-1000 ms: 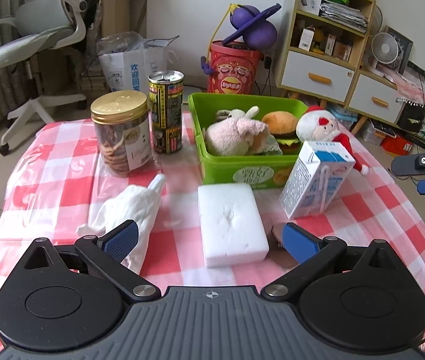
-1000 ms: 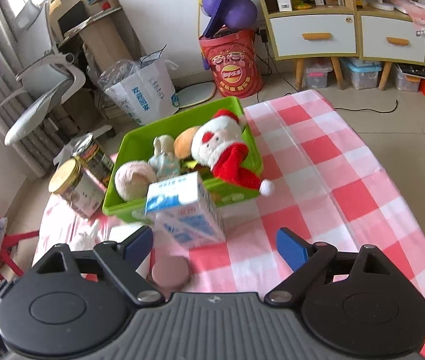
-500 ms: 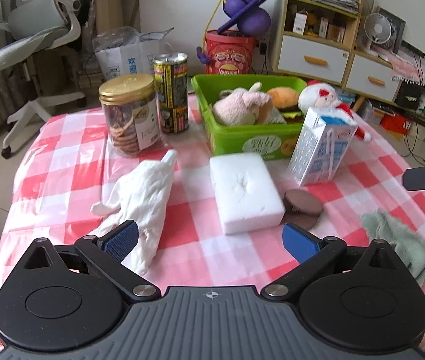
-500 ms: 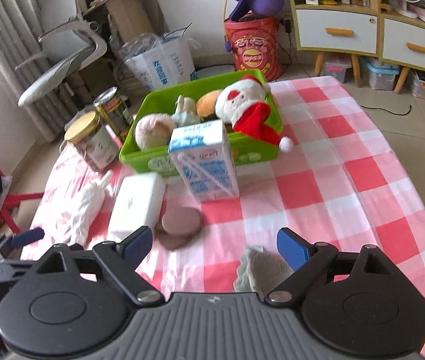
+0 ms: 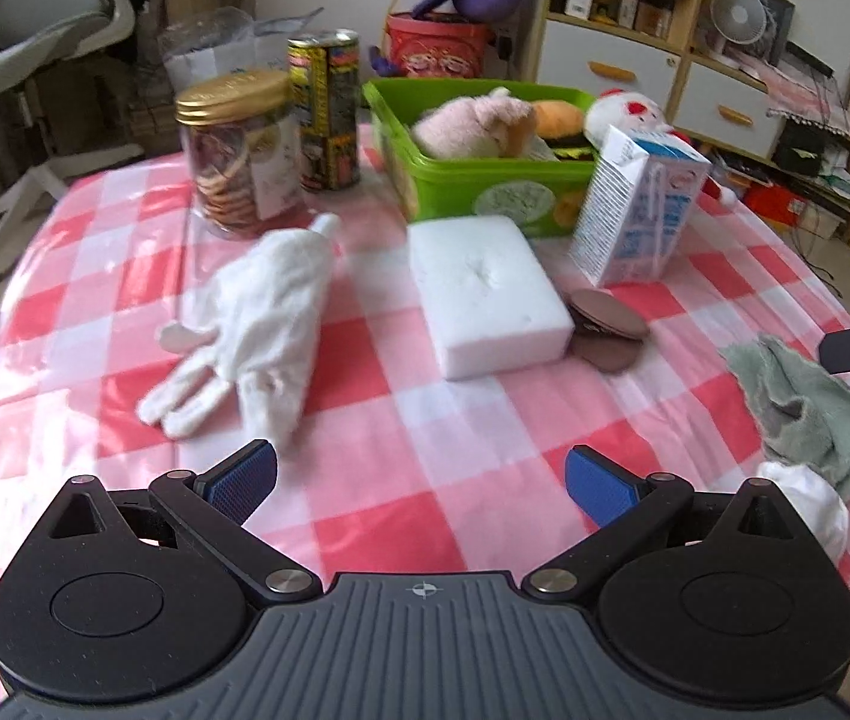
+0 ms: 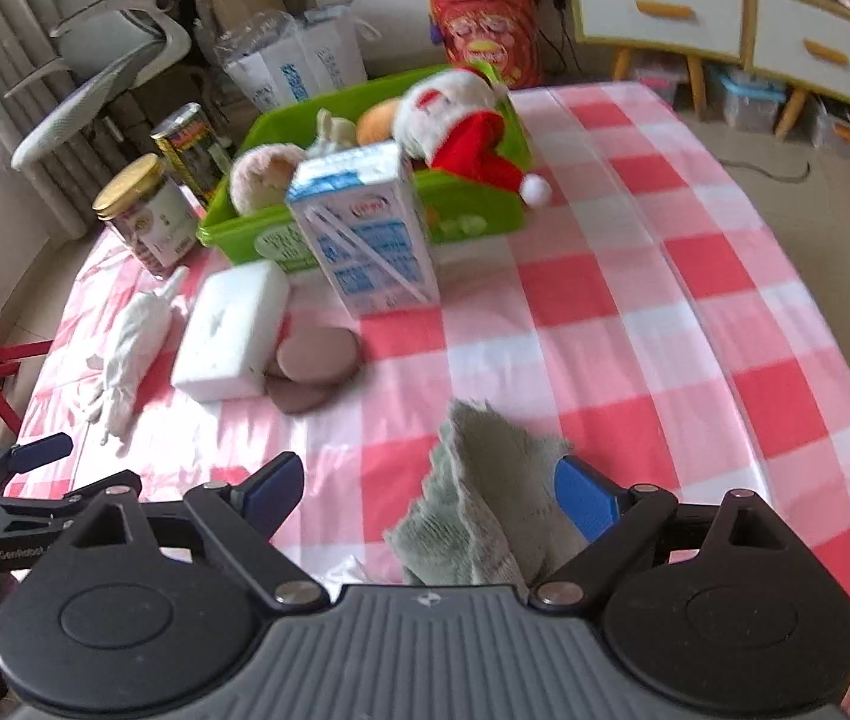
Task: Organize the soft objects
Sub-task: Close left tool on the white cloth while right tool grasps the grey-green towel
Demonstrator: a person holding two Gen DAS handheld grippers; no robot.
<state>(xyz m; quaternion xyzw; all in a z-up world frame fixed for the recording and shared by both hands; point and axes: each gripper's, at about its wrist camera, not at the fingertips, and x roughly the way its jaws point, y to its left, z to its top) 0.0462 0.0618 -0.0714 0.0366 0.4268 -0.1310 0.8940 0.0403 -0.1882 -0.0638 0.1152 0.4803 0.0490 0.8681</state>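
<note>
The green bin (image 6: 365, 228) is sitting at the bench's (image 6: 664, 360) far side, already holding plush toys. The green cloth (image 6: 484, 510) is lying between the right claw's (image 6: 427, 483) spread pads, awaiting pinching. The left claw (image 5: 422, 474) is hovering spread, empty, near the white glove (image 5: 257, 324).

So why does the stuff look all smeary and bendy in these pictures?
Left wrist view: motion blur smears the white glove and cookie jar, and the fisheye lens bows the shelf. Right wrist view: the milk carton and Santa plush look soft, and the table edge curves.
</note>
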